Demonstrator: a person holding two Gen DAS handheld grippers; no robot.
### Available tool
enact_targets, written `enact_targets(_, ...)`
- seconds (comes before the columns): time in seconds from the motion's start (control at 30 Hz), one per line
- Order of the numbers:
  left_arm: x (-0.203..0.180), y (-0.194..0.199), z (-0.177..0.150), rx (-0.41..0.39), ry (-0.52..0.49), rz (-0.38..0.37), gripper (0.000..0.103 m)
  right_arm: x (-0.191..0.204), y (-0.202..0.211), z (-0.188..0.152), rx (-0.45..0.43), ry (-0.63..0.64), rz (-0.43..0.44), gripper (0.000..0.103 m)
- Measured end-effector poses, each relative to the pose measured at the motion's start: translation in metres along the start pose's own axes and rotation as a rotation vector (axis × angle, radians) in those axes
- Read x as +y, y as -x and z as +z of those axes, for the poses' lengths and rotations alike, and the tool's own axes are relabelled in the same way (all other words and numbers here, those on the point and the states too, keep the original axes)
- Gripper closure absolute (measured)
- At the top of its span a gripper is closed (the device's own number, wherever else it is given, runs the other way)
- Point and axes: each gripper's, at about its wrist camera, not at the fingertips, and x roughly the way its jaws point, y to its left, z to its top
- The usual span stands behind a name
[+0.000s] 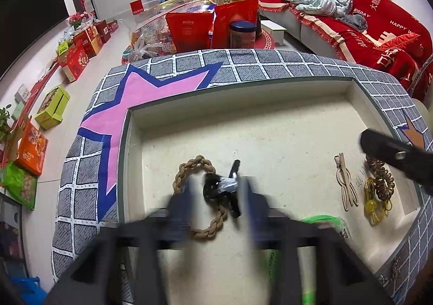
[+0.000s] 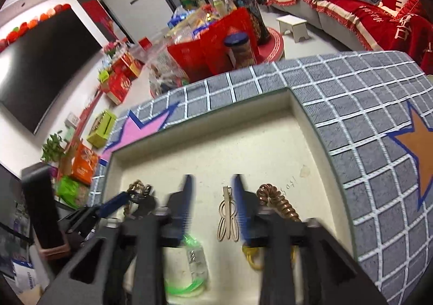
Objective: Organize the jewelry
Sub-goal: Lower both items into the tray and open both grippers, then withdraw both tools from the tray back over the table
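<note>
The black hair clip (image 1: pixel 220 187) lies lengthwise between the spread left gripper (image 1: pixel 217 194), untouched; the right gripper (image 2: pixel 212 206) is parted, empty.

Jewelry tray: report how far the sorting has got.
Done: the cream tray already holds a braided rope bracelet, a black hair clip, a beige clip, a copper coil tie and a yellow band.
In hand: nothing; the left tongs straddle the black clip, the right tongs are open.
Left: the green-banded piece at the near edge.
</note>
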Motion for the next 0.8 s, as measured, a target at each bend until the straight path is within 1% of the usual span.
enact_targets(0.03,0.001,0.003,0.000,-0.020,0.009,0.002,0.002,0.001,0.006,-0.002,-0.012,0.000,0.000,0.055)
enact_targets(0.1,0.002,0.009,-0.001,-0.041,0.014,-0.008,0.002,0.001,0.014,-0.005,-0.020,-0.003,0.003,0.055)
enact_targets(0.2,0.001,0.015,0.001,-0.035,0.013,-0.019,0.002,0.002,0.027,-0.013,-0.024,-0.008,-0.002,0.054)
enact_targets(0.27,0.001,0.022,-0.001,-0.052,0.007,-0.014,0.002,0.001,0.034,-0.020,-0.023,-0.012,0.000,0.050)
enact_targets(0.33,0.001,0.032,-0.005,-0.071,-0.005,-0.006,0.002,0.000,0.040,-0.027,-0.022,-0.013,-0.002,0.043)
enact_targets(0.47,0.001,0.050,-0.013,-0.098,-0.015,0.001,0.000,-0.001,0.054,-0.044,-0.017,-0.024,0.000,0.043)
enact_targets(0.5,0.002,0.055,-0.015,-0.106,-0.014,-0.002,0.000,-0.001,0.059,-0.048,-0.018,-0.024,-0.002,0.040)
enact_targets(0.53,0.002,0.062,-0.019,-0.113,-0.017,-0.010,0.000,-0.001,0.062,-0.052,-0.017,-0.024,-0.003,0.034)
enact_targets(0.7,0.002,0.085,-0.034,-0.123,-0.029,-0.028,0.000,-0.001,0.082,-0.072,-0.010,-0.006,-0.024,0.024)
enact_targets(0.8,0.002,0.098,-0.043,-0.127,-0.026,-0.033,0.000,-0.005,0.092,-0.082,-0.007,-0.016,-0.031,0.023)
